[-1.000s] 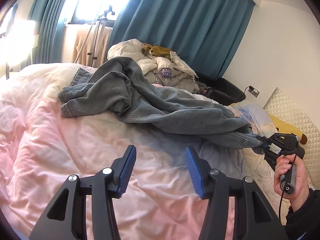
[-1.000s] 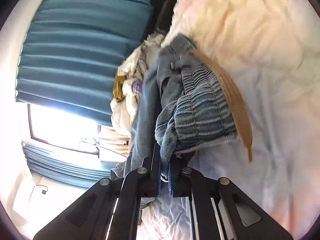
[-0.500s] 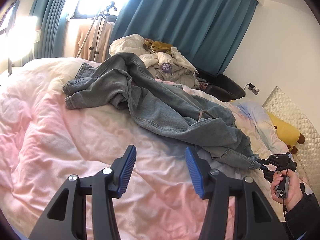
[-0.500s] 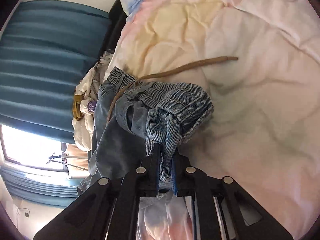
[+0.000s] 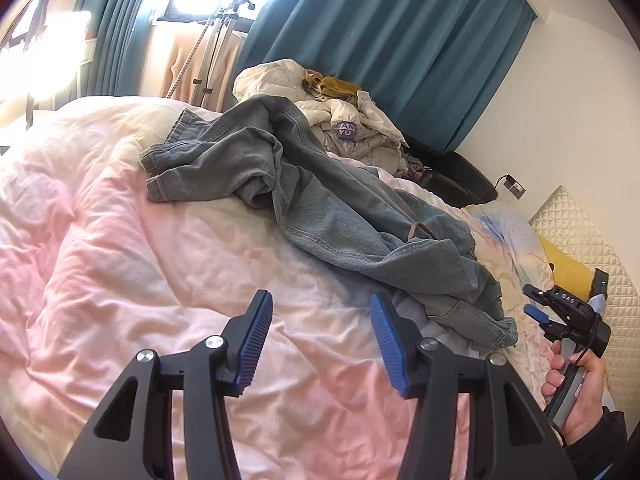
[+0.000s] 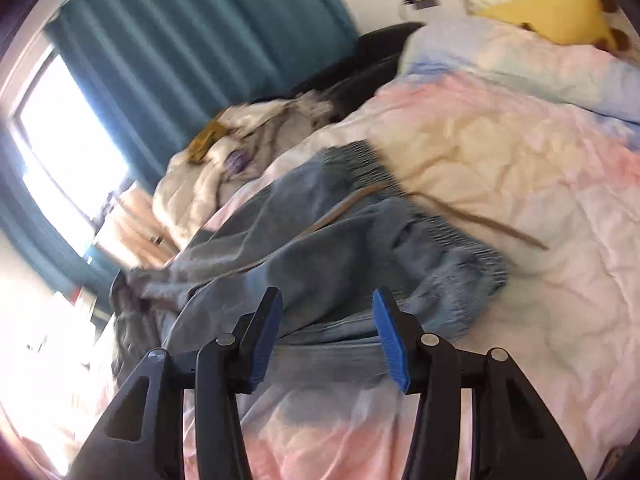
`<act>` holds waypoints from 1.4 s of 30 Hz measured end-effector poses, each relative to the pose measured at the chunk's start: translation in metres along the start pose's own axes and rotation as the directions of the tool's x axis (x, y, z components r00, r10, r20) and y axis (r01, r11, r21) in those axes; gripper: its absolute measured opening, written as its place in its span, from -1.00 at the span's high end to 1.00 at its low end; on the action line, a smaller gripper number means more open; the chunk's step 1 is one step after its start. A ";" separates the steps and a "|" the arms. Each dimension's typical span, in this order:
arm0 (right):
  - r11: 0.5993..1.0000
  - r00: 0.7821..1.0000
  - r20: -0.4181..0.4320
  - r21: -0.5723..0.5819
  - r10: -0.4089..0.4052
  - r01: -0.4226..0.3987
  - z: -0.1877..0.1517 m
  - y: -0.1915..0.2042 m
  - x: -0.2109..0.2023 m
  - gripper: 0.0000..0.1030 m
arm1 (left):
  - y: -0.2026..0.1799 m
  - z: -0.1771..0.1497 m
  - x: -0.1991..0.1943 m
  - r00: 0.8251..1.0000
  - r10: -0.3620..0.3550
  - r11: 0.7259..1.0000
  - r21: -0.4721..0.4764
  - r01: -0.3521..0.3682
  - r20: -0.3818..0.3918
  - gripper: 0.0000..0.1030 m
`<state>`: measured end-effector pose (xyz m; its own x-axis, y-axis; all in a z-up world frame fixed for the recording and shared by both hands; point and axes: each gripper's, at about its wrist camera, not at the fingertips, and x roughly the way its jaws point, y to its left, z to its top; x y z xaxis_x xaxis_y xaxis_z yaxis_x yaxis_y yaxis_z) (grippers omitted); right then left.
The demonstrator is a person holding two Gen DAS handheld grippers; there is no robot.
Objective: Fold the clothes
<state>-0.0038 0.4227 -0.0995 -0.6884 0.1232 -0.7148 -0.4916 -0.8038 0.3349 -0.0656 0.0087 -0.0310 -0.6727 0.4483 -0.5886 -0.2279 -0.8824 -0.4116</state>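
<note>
Grey-blue denim jeans [image 5: 320, 208] with a tan drawstring [image 6: 480, 220]; pink, cream and pale blue duvet [image 5: 120, 260]; teal curtains [image 5: 400, 48]; blue-padded black gripper fingers [image 5: 256, 336]; yellow plush toy [image 6: 552, 12]

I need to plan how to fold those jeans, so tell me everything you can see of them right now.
The jeans are grey-blue denim, lying crumpled and partly twisted across the pink and cream duvet. The hemmed leg ends point toward the window; the ribbed elastic waistband lies nearest the right tongs. A brown drawstring trails from the waist onto the duvet. Neither pair of tongs holds them: both are open, and the left tongs hover over bare duvet.
</note>
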 end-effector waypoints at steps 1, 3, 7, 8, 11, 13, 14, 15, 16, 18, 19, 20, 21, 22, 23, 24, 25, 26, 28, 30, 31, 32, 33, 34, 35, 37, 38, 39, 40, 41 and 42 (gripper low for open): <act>0.997 1.000 -0.025 -0.079 0.012 -0.014 -0.004 0.019 0.011 0.04 | 0.002 0.000 0.000 1.000 0.005 1.000 -0.009 -0.005 -0.002 -0.02; 0.971 0.997 -0.077 -0.235 0.029 -0.046 -0.013 0.056 0.032 0.04 | 0.006 0.001 0.000 1.000 0.015 0.999 -0.030 -0.015 -0.009 -0.02; 0.860 0.982 -0.181 -0.494 0.043 -0.129 -0.034 0.125 0.074 0.04 | 0.015 0.001 0.006 0.999 0.024 0.997 -0.073 -0.027 -0.046 -0.02; 0.839 0.978 -0.202 -0.524 0.048 -0.149 -0.043 0.135 0.082 0.04 | 0.016 0.001 0.008 0.998 0.034 0.997 -0.074 -0.038 -0.051 -0.02; 0.779 0.981 -0.190 -0.607 0.047 -0.155 -0.055 0.158 0.101 0.04 | 0.020 0.001 0.015 0.996 0.061 0.996 -0.067 -0.066 -0.071 -0.02; 0.755 0.993 -0.114 -0.649 0.028 -0.096 -0.051 0.166 0.109 0.04 | 0.022 0.000 0.022 0.994 0.070 0.995 -0.058 -0.075 -0.087 -0.02; 0.749 0.997 -0.076 -0.659 0.022 -0.067 -0.046 0.168 0.111 0.05 | 0.023 0.000 0.025 0.993 0.070 0.996 -0.054 -0.076 -0.095 -0.02; 0.745 0.999 -0.041 -0.666 0.016 -0.039 -0.040 0.169 0.113 0.05 | 0.025 0.000 0.028 0.992 0.070 0.996 -0.052 -0.076 -0.103 -0.02; 0.746 1.000 -0.013 -0.665 0.014 -0.019 -0.035 0.167 0.115 0.08 | 0.026 -0.001 0.031 0.992 0.069 0.996 -0.052 -0.075 -0.110 -0.02; 0.741 0.998 0.055 -0.671 0.014 0.027 -0.029 0.166 0.113 0.08 | 0.029 -0.001 0.038 0.990 0.066 0.996 -0.056 -0.073 -0.122 -0.02; 0.733 0.997 0.073 -0.679 0.016 0.038 -0.029 0.166 0.112 0.08 | 0.030 -0.001 0.041 0.990 0.063 0.996 -0.059 -0.071 -0.127 -0.02; 0.726 0.996 0.082 -0.687 0.019 0.042 -0.028 0.166 0.113 0.04 | 0.030 -0.001 0.044 0.989 0.059 0.996 -0.060 -0.068 -0.133 -0.02; 0.722 0.998 0.065 -0.691 0.016 0.033 -0.028 0.166 0.117 0.03 | 0.031 -0.001 0.046 0.989 0.052 0.996 -0.061 -0.061 -0.137 -0.02; 0.721 0.999 0.034 -0.693 0.010 0.016 -0.028 0.165 0.124 -0.10 | 0.031 -0.001 0.048 0.990 0.041 0.997 -0.066 -0.050 -0.138 -0.02; 0.717 1.000 0.003 -0.697 0.005 -0.002 -0.031 0.165 0.131 -0.35 | 0.032 -0.001 0.049 0.990 0.028 0.997 -0.073 -0.038 -0.139 -0.02; 0.712 1.000 -0.030 -0.702 0.001 -0.022 -0.035 0.165 0.138 -0.42 | 0.031 -0.001 0.049 0.990 0.015 0.996 -0.080 -0.026 -0.139 -0.02; 0.707 0.998 -0.062 -0.706 -0.004 -0.042 -0.039 0.165 0.145 -0.44 | 0.031 0.000 0.049 0.990 0.006 0.996 -0.085 -0.018 -0.139 -0.02; 0.697 0.997 -0.072 -0.716 -0.014 -0.042 -0.043 0.166 0.150 -0.45 | 0.031 0.001 0.049 0.991 0.003 0.996 -0.089 -0.015 -0.137 -0.02; 0.683 0.998 -0.058 -0.730 -0.033 -0.020 -0.046 0.168 0.153 -0.46 | 0.030 0.002 0.047 0.992 0.003 0.996 -0.086 -0.013 -0.126 -0.02; 0.682 0.997 -0.047 -0.732 -0.063 0.009 -0.045 0.168 0.156 -0.45 | 0.031 0.003 0.047 0.993 0.013 0.996 -0.081 -0.022 -0.117 -0.02; 0.683 0.995 -0.034 -0.729 -0.092 0.038 -0.044 0.168 0.158 -0.20 | 0.031 0.003 0.047 0.993 0.019 0.996 -0.079 -0.028 -0.113 -0.02; 0.683 0.992 -0.021 -0.727 -0.120 0.067 -0.042 0.168 0.159 0.44 | 0.032 0.004 0.047 0.994 0.025 0.996 -0.077 -0.033 -0.108 -0.02; 0.702 0.992 -0.014 -0.708 -0.129 0.081 -0.037 0.166 0.158 0.55 | 0.033 0.004 0.047 0.994 0.028 0.996 -0.078 -0.036 -0.104 -0.02; 0.734 0.993 -0.019 -0.675 -0.120 0.076 -0.032 0.165 0.155 0.68 | 0.033 0.004 0.046 0.995 0.029 0.996 -0.080 -0.037 -0.098 -0.02; 0.751 0.994 -0.016 -0.656 -0.109 0.072 -0.029 0.167 0.150 0.77 | 0.034 0.005 0.045 0.995 0.031 0.996 -0.081 -0.038 -0.093 -0.02; 0.767 0.996 0.004 -0.639 -0.085 0.068 -0.026 0.171 0.133 0.85 | 0.033 0.005 0.040 0.996 0.035 0.996 -0.078 -0.042 -0.079 -0.02; 0.770 0.998 0.018 -0.635 -0.067 0.063 -0.025 0.173 0.121 0.87 | 0.033 0.005 0.038 0.997 0.037 0.996 -0.076 -0.043 -0.072 -0.02; 0.779 0.999 0.023 -0.625 -0.043 0.048 -0.023 0.172 0.107 0.87 | 0.032 0.006 0.035 0.997 0.038 0.996 -0.076 -0.043 -0.064 -0.02; 0.791 1.000 0.025 -0.611 -0.015 0.027 -0.022 0.171 0.093 0.88 | 0.031 0.006 0.031 0.998 0.035 0.996 -0.077 -0.039 -0.053 -0.02; 0.802 0.999 0.031 -0.597 0.011 0.009 -0.020 0.169 0.077 0.88 | 0.030 0.007 0.028 0.999 0.030 0.996 -0.078 -0.033 -0.042 -0.02; 0.811 0.999 0.038 -0.585 0.034 -0.005 -0.019 0.164 0.061 0.88 | 0.030 0.008 0.024 0.999 0.027 0.996 -0.079 -0.030 -0.030 -0.02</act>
<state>-0.1164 0.2871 -0.0998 -0.7246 0.1181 -0.6789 -0.0834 -0.9930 -0.0838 -0.0945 -0.0077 -0.0520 -0.6572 0.4280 -0.6204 -0.1518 -0.8814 -0.4473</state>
